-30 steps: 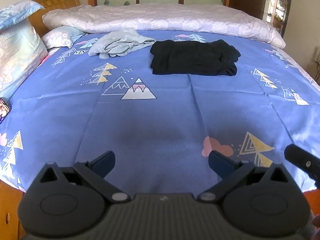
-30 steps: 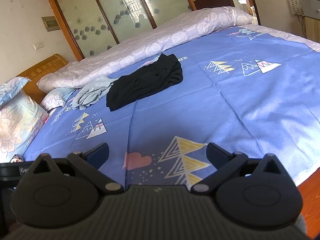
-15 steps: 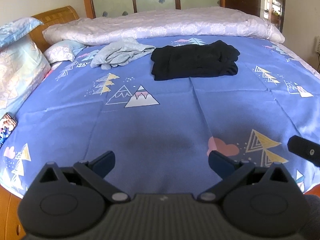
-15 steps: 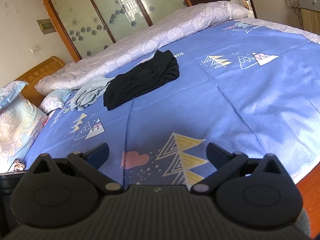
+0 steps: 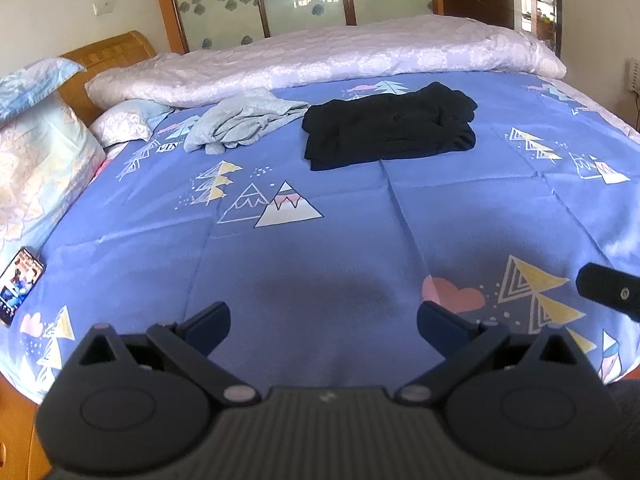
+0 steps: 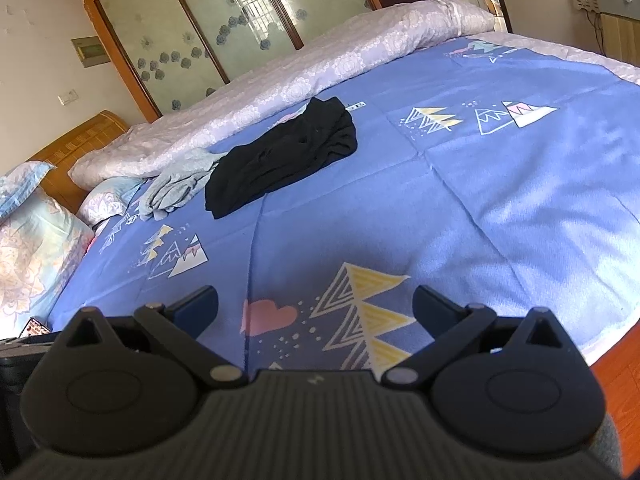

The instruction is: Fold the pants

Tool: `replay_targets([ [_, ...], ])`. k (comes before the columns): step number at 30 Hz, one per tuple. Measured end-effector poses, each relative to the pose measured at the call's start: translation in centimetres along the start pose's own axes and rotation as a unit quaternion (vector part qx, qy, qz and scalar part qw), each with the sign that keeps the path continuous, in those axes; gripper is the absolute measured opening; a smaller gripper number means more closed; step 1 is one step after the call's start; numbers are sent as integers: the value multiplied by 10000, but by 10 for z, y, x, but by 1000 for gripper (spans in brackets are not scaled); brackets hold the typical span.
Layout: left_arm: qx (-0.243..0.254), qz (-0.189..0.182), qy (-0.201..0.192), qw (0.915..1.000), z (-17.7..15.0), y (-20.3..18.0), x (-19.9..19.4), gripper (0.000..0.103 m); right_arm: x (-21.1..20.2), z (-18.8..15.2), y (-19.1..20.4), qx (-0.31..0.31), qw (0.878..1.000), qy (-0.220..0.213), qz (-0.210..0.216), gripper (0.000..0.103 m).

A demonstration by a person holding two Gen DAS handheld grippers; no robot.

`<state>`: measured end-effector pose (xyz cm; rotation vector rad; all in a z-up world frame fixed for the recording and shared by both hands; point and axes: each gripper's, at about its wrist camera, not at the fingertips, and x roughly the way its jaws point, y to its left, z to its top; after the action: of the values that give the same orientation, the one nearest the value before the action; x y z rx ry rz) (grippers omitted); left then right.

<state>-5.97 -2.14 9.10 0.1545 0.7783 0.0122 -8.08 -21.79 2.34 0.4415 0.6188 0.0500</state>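
Observation:
Black pants lie folded in a flat bundle on the blue bedsheet, far across the bed; they also show in the right wrist view. A crumpled light grey-blue garment lies just left of them, also seen in the right wrist view. My left gripper is open and empty over the near part of the sheet. My right gripper is open and empty near the bed's front edge; one of its fingers shows at the right of the left wrist view.
A rolled pale quilt lies along the far side. Pillows and a wooden headboard are at the left. A phone lies at the left edge of the sheet. Wooden floor lies beyond the bed's right edge.
Both grippers have drawn back and tilted up slightly, so more of the wall and cupboard doors shows. Both stay open and empty. The clothes have not moved.

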Motion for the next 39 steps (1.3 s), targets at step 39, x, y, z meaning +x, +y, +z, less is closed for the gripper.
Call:
replay_targets([
  [39, 24, 113, 388, 9992, -1, 2, 5, 103, 3, 3, -10, 255, 9994, 155, 150, 103],
])
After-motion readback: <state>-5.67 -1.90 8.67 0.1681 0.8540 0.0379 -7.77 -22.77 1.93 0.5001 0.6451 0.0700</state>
